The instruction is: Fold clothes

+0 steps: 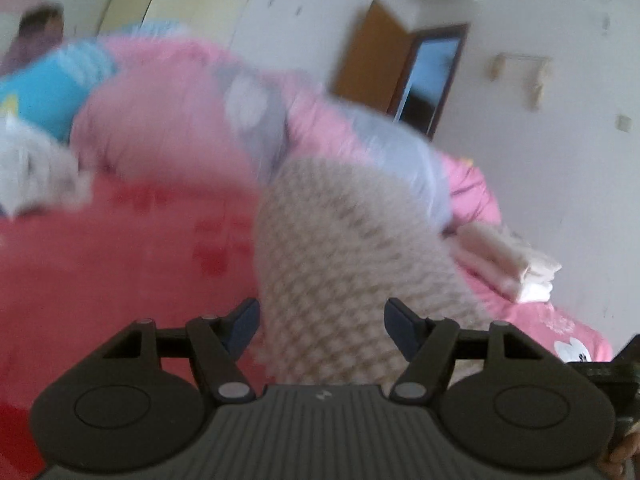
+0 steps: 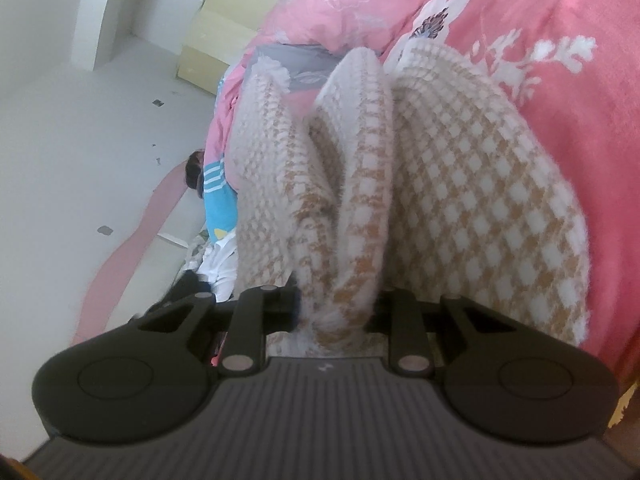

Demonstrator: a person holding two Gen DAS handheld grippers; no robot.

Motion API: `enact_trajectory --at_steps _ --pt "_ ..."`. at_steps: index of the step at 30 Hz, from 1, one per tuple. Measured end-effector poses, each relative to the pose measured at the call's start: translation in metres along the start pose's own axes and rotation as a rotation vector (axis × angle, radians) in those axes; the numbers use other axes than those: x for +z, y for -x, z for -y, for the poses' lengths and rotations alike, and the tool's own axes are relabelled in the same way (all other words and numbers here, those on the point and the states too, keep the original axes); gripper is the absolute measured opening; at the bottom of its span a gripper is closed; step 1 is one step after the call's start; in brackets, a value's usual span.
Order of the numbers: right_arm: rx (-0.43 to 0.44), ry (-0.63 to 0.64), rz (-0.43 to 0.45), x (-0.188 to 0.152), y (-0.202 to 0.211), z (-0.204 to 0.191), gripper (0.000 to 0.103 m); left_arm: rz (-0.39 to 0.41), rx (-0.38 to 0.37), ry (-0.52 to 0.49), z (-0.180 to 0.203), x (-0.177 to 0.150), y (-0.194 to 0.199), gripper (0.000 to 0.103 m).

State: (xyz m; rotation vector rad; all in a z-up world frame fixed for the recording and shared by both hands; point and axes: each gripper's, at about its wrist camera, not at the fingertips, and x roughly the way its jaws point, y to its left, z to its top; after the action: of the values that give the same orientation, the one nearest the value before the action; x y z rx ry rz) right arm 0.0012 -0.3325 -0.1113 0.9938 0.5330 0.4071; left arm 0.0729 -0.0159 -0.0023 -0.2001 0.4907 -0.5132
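A fuzzy beige-and-white checked garment (image 2: 460,184) lies bunched on a pink floral bed cover (image 2: 560,20). My right gripper (image 2: 338,304) is shut on a folded edge of this garment, whose fabric rises in thick folds straight ahead of the fingers. In the blurred left wrist view the same checked garment (image 1: 352,248) stretches forward between the fingers. My left gripper (image 1: 320,326) stands open just above it, blue pads wide apart, holding nothing.
A pink quilt (image 1: 168,120) is heaped behind the garment. Folded pale clothes (image 1: 508,260) sit stacked at the right. A blue-and-white item (image 1: 44,84) and a white item (image 1: 28,168) lie at the left. An open brown door (image 1: 376,60) and a person (image 1: 40,28) stand beyond.
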Motion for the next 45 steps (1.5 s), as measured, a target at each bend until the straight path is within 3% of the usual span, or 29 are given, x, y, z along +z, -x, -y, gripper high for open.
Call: enact_trajectory --at_steps 4,7,10,15,17,18,19,22,25,30,33,43,45 --pt "0.040 -0.015 -0.006 0.003 -0.001 0.004 0.026 -0.050 -0.023 -0.081 0.010 -0.012 -0.013 0.069" --pt "0.051 -0.005 -0.018 0.008 -0.003 0.003 0.031 -0.042 -0.002 -0.168 0.019 -0.018 -0.016 0.069" --pt "0.069 0.002 -0.029 0.015 -0.006 0.002 0.044 -0.045 -0.018 -0.185 0.020 -0.020 -0.017 0.069" --pt "0.096 -0.021 -0.041 0.028 -0.019 0.008 0.047 -0.035 -0.022 -0.241 0.025 -0.024 -0.016 0.070" --pt "0.096 -0.020 -0.047 0.031 -0.026 0.009 0.045 -0.030 -0.026 -0.255 0.027 -0.026 -0.016 0.069" --pt "0.089 -0.011 -0.051 0.031 -0.030 0.008 0.039 -0.030 -0.033 -0.254 0.026 -0.025 -0.016 0.069" --pt "0.076 0.000 -0.055 0.030 -0.032 0.007 0.026 -0.029 -0.045 -0.244 0.022 -0.022 -0.015 0.070" --pt "0.067 0.030 -0.049 0.025 -0.031 0.005 0.018 0.018 -0.067 -0.193 0.009 -0.012 -0.007 0.070" --pt "0.076 0.044 -0.036 0.021 -0.023 0.005 0.015 0.106 -0.008 -0.098 -0.010 0.007 -0.002 0.070" --pt "0.101 0.027 -0.029 0.015 -0.015 0.011 0.014 0.088 0.171 0.001 -0.033 0.030 -0.038 0.067" --pt "0.114 0.018 -0.027 0.014 -0.013 0.015 0.014 0.091 0.169 0.019 -0.030 0.029 -0.045 0.056" --pt "0.132 -0.023 -0.029 0.013 -0.006 0.031 0.014 0.107 0.143 0.076 -0.018 0.024 -0.067 0.041" --pt "0.139 -0.031 -0.026 0.013 -0.005 0.033 0.014 0.111 0.164 0.044 -0.009 0.025 -0.069 0.040"
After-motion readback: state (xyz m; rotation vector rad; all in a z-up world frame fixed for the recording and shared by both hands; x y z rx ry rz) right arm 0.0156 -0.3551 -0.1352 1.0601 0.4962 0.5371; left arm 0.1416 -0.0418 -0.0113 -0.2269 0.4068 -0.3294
